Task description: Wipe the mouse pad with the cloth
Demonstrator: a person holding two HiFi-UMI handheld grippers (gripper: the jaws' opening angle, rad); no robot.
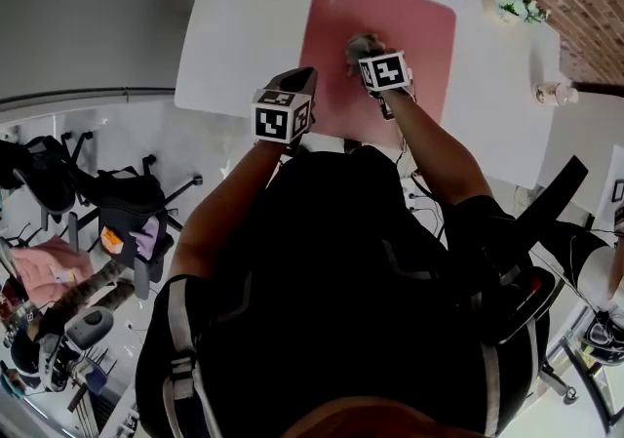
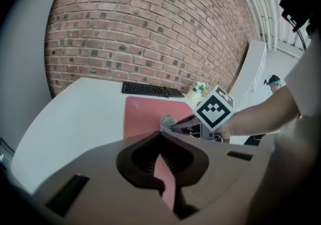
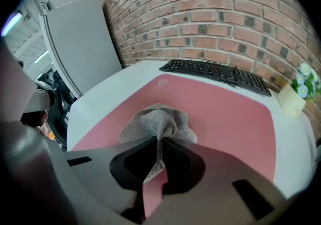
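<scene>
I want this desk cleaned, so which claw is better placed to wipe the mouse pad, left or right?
Right. The right claw is shut on the cloth, which lies on the pink mouse pad. The left claw is shut with nothing in it, near the pad's near-left corner.

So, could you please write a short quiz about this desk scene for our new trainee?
1. Multiple choice: the right gripper is A) open and empty, B) shut on the grey cloth, C) out of every view.
2. True or false: the left gripper holds the cloth.
3. Fill in the colour: the cloth lies on the ___ mouse pad.
Key: 1 B; 2 false; 3 pink.
</scene>
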